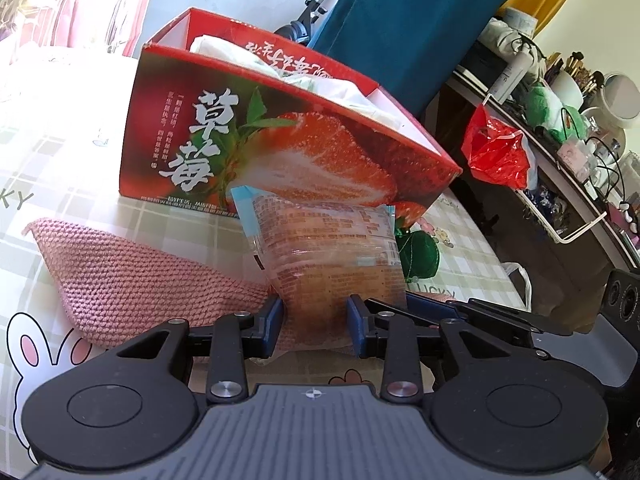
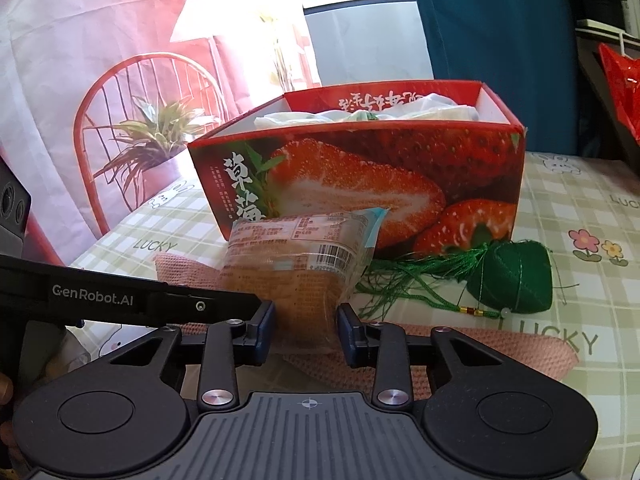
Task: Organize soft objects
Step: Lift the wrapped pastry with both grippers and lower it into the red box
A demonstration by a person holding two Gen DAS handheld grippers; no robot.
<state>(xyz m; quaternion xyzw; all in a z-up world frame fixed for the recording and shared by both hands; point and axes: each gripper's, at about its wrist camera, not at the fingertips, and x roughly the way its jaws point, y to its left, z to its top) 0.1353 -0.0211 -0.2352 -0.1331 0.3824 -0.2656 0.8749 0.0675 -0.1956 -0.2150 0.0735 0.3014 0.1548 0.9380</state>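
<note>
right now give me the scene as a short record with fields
held item: packaged bread in clear wrapper, upright
left tongs: shut on the bread's lower end
right tongs: shut on the same bread
under bread: pink knitted cloth on the checked tablecloth
behind: open strawberry box, white bags inside
beside box: green tasselled sachet

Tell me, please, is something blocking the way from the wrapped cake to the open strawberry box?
Only the box's own front wall. The wrapped cake sits between both grippers' jaws, low in front of the strawberry box, so it must go up over the rim. White bags already lie inside; free room there cannot be judged.
</note>
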